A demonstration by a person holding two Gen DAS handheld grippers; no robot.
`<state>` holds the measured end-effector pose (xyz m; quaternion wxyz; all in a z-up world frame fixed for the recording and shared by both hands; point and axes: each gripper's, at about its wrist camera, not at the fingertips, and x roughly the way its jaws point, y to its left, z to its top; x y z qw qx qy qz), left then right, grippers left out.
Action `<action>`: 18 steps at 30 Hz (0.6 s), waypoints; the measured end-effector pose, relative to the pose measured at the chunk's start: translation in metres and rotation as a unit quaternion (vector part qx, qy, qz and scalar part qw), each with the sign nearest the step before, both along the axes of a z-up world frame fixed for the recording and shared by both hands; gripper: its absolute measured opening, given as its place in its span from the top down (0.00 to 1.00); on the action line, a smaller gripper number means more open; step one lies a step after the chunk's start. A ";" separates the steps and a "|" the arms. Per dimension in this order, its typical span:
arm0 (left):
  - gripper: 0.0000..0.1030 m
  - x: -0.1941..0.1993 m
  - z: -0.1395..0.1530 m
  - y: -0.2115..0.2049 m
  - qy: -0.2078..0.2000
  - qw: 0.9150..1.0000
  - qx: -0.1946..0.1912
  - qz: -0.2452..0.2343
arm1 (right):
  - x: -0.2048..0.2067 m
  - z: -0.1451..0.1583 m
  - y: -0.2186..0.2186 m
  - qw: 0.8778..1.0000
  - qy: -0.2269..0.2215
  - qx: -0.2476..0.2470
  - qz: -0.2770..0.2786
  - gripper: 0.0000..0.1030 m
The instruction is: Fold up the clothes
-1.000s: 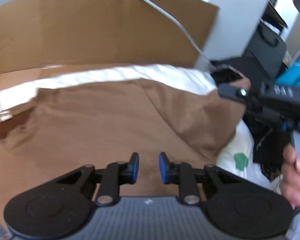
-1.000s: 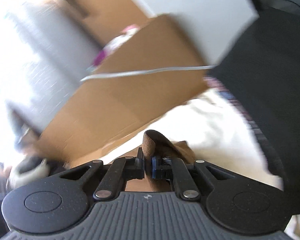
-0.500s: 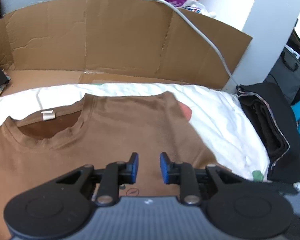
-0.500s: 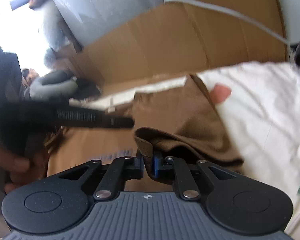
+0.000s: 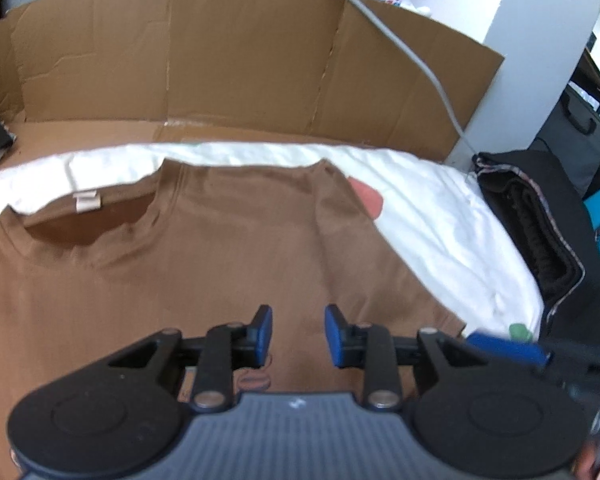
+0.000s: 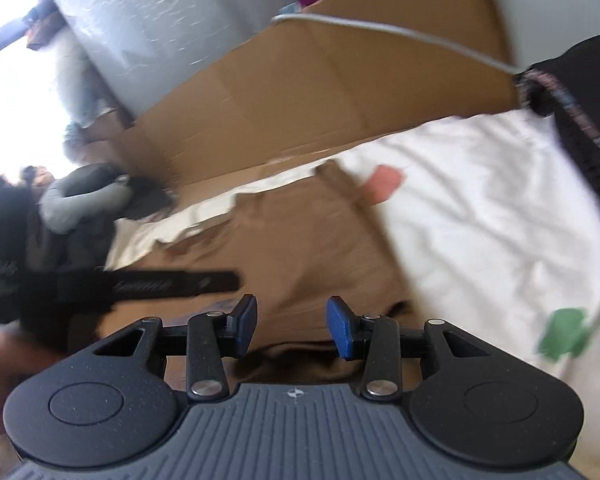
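1. Left wrist view: brown T-shirt (image 5: pixel 228 264) spread flat on a white sheet (image 5: pixel 440 216), neckline and pale tag (image 5: pixel 87 202) toward the far side, right edge folded in along a straight line.
2. Left gripper (image 5: pixel 298 334) hovering over the shirt's lower middle, blue-padded fingers (image 5: pixel 263 330) spread apart, nothing between them.
3. Standing cardboard wall (image 5: pixel 240 52) behind the sheet, grey cable (image 5: pixel 416 48) draped over its top edge and running down to the right.
4. Dark folded garment pile (image 5: pixel 540 232) just off the sheet's right edge; pink patch (image 5: pixel 370 198) on the sheet peeking out at the shirt's shoulder; small green mark (image 5: pixel 520 330) near the sheet's near right corner.
5. Low right, blurred: a blue pad and black body of the other tool poking in.
6. Right wrist view, tilted and blurred: right gripper (image 6: pixel 292 326) low over the shirt's folded right edge, fingers (image 6: pixel 342 326) wide apart and empty, a rumpled fold of brown cloth lying just beneath them.
7. Shirt (image 6: pixel 300 240) stretching away toward the cardboard (image 6: pixel 340 92), white sheet (image 6: pixel 480 220) to its right with the green mark (image 6: pixel 564 332) and pink patch (image 6: pixel 386 182).
8. At left, the black body of the left gripper reaching in over the shirt, a hand (image 6: pixel 4 364) below it.
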<state>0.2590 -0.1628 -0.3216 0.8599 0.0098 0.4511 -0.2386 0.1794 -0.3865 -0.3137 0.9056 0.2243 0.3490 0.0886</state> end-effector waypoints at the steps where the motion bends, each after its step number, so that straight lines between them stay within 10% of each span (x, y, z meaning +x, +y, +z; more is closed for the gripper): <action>1: 0.70 -0.001 -0.002 0.001 0.002 1.000 -0.001 0.002 | 0.001 -0.002 -0.005 1.000 0.006 -0.001 -0.011 0.56; 11: 0.70 -0.003 -0.017 0.002 0.007 1.000 -0.004 0.002 | 0.021 -0.023 -0.027 0.995 0.052 -0.003 -0.079 0.58; 18: 0.70 -0.006 -0.024 0.004 0.010 1.000 -0.009 0.003 | 0.030 -0.037 -0.030 0.990 0.085 0.028 -0.111 0.80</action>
